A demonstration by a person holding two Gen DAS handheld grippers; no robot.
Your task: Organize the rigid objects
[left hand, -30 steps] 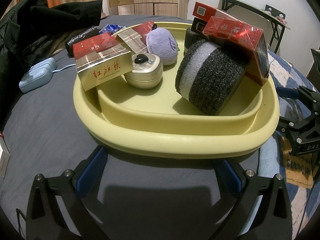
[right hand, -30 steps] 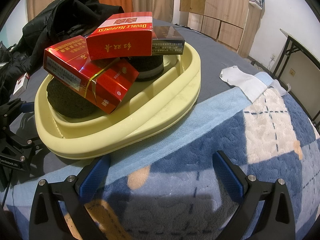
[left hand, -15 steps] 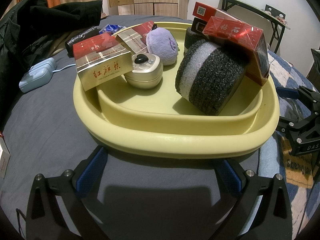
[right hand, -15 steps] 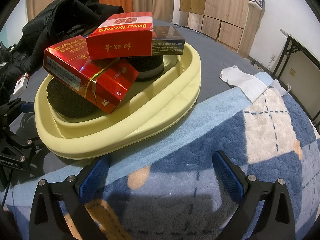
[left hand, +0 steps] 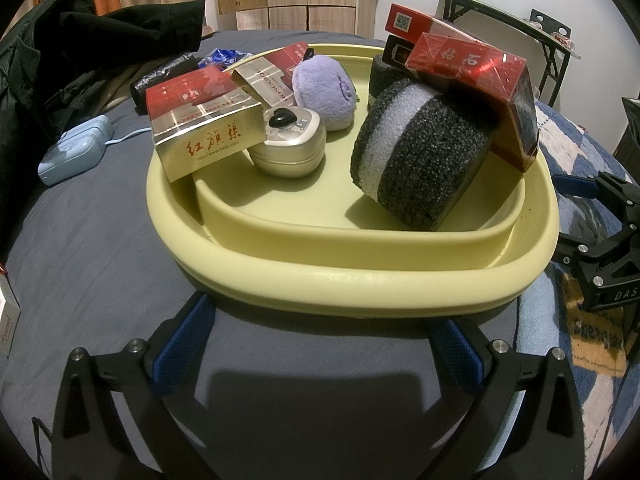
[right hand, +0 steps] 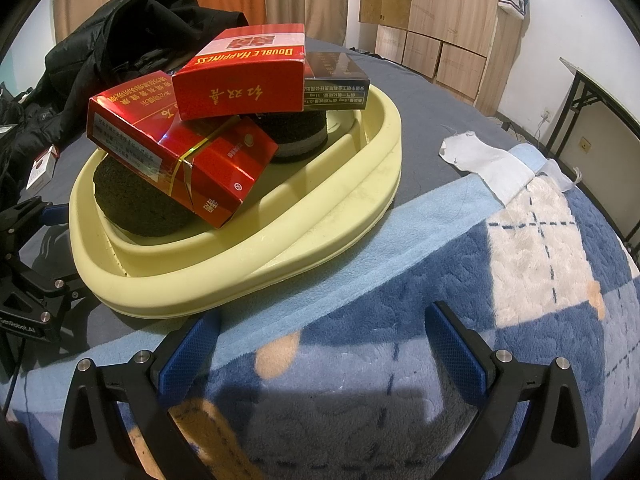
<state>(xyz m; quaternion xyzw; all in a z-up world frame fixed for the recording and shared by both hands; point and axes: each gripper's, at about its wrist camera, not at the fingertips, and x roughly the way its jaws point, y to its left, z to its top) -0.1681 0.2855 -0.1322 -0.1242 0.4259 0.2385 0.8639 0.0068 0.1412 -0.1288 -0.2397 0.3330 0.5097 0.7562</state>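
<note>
A pale yellow tray (left hand: 352, 280) on the bed holds a gold-and-red carton (left hand: 204, 136), a round silver tin (left hand: 290, 146), a purple plush (left hand: 324, 92), a grey-and-white foam roll (left hand: 420, 160) and a red carton (left hand: 480, 80) leaning on the roll. In the right wrist view the tray (right hand: 280, 256) shows the red carton (right hand: 180, 148), a Double Happiness box (right hand: 244, 76) and a dark box (right hand: 336, 80) stacked on foam rolls. My left gripper (left hand: 320, 336) is open and empty just before the tray's near rim. My right gripper (right hand: 320, 340) is open and empty beside the tray.
A light blue device (left hand: 74, 150) with a cable lies left of the tray. Black clothing (right hand: 120, 36) is heaped behind. A white sock (right hand: 488, 164) lies on the blue patterned blanket (right hand: 480, 280). A small box (left hand: 8, 320) sits at the far left edge.
</note>
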